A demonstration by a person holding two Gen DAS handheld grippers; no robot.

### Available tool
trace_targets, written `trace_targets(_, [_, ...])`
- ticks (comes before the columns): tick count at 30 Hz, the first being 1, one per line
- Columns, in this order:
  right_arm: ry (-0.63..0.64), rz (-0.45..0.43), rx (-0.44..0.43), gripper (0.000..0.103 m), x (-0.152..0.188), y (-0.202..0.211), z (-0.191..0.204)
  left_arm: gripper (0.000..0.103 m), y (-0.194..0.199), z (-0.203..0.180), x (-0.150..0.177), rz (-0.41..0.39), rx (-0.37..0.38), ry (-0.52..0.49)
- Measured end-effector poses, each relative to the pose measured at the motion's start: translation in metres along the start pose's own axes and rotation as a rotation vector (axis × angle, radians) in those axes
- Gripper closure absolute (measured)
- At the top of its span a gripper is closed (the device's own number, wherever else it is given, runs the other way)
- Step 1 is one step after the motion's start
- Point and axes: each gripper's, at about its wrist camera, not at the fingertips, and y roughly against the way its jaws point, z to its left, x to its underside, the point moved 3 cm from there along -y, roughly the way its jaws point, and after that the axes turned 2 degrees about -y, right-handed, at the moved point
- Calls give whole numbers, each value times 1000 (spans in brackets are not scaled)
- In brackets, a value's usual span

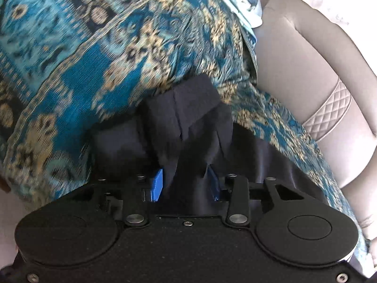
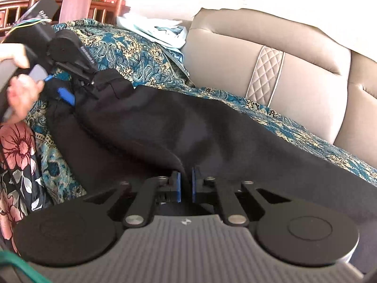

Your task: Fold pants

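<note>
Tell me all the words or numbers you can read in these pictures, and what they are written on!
Nothing reads clearly.
White lettering on the side of the left gripper: too small and blurred to read.
Print on the dark box behind it: too blurred.
Small pale logo on the right gripper body: a mark, not letters.
The pants and the patterned blanket: no text.

Left gripper (image 1: 186, 184) jaws parted around bunched dark pants (image 1: 186, 118), teal patterned cover (image 1: 94, 47)

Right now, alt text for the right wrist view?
The right gripper pinches an edge of black pants spread on a teal paisley throw over a beige sofa. At upper left, the hand-held left gripper sits at the pants' far end.
</note>
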Motion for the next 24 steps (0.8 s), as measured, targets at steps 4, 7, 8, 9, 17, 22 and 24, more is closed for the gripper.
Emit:
trace_targets(4, [3,11,3,91,3,-1,3,67,-10,-12,-3,-32,-39,-30])
trace_targets(7, [8,8,8,92,3,1,4,97,-6,-19,-2,-74,-87,-65])
trace_targets(8, [8,5,11,92,2,2,5,97,-1,-21,-1,-98,-102,-79])
trace_targets(9, [7,0,12,93,1,5,5,100,5,-22,-2,-117,-118,-87])
trace_targets(17, [-18,-9,-9,96,2,32,13,100,61,-9,9,-190,-159,-121])
trace_targets(22, [2,31,-52,96,19,35,28,99,53,3,23,-148,-226,-154])
trace_targets(24, [8,52,-59,96,25,32,31,98,47,7,27,-126,-242,-153])
